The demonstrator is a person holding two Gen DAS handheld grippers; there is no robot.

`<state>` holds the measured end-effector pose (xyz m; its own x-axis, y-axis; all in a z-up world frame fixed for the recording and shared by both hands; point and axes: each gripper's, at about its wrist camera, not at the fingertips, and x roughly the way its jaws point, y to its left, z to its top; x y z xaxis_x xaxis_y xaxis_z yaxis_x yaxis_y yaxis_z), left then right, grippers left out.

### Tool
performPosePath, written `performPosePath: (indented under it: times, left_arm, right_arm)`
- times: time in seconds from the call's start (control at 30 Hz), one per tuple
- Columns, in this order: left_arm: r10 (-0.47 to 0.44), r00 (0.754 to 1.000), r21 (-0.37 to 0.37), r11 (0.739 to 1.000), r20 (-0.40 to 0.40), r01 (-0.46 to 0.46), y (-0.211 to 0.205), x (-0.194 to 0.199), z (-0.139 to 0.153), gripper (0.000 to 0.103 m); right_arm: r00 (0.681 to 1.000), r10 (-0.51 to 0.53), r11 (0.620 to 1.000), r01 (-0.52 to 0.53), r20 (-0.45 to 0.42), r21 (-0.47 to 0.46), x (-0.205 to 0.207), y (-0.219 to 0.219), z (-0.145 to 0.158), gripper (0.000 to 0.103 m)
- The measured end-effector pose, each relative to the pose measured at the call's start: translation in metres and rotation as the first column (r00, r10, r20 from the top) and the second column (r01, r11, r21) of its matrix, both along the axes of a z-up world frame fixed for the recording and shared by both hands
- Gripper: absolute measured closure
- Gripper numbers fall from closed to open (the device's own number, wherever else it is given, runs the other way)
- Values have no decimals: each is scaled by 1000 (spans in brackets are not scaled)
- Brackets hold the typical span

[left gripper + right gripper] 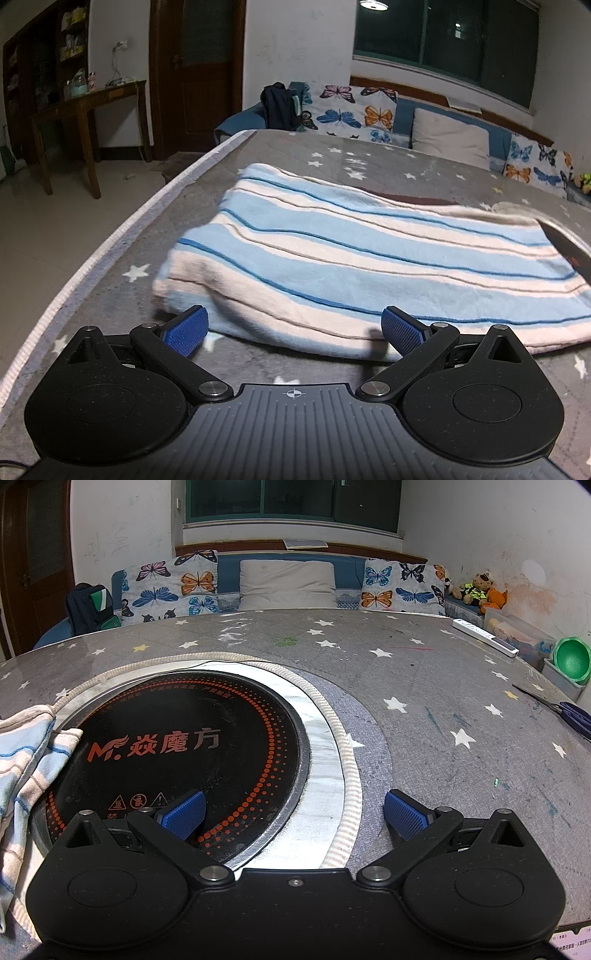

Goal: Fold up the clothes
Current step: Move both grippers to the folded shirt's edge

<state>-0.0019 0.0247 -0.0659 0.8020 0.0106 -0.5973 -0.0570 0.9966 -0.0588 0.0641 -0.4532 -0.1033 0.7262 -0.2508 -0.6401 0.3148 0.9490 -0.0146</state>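
The left gripper [294,332] hangs wide open above the table [122,254], holding nothing. A folded striped towel [354,258] lies flat from 12 to 2 o'clock. A pillow [448,136] rests at 1 o'clock, a wooden desk [88,107] at 10.

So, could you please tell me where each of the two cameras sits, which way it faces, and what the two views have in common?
Left wrist: rides the left gripper, low over the table, facing the striped cloth; its open blue-padded fingers show.
Right wrist: rides the right gripper, facing the round cooktop set into the table toward the window; its open fingers show.
Shared: the striped cloth, the starred cover, the butterfly cushions and the plain pillow.
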Motion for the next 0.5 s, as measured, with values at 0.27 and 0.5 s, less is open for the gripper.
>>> performPosePath:
  times: [0.27,0.5]
  left_arm:
    - [43,999,20,999,-19,-43,28,-3,16,1]
    - [93,994,-4,996,-64,-93,58,5,22,1]
  right_arm:
    - [1000,0,1000,0,0,0,0,-1,0,0]
    - [1000,0,1000,0,-1,-2,0,-2,0,0]
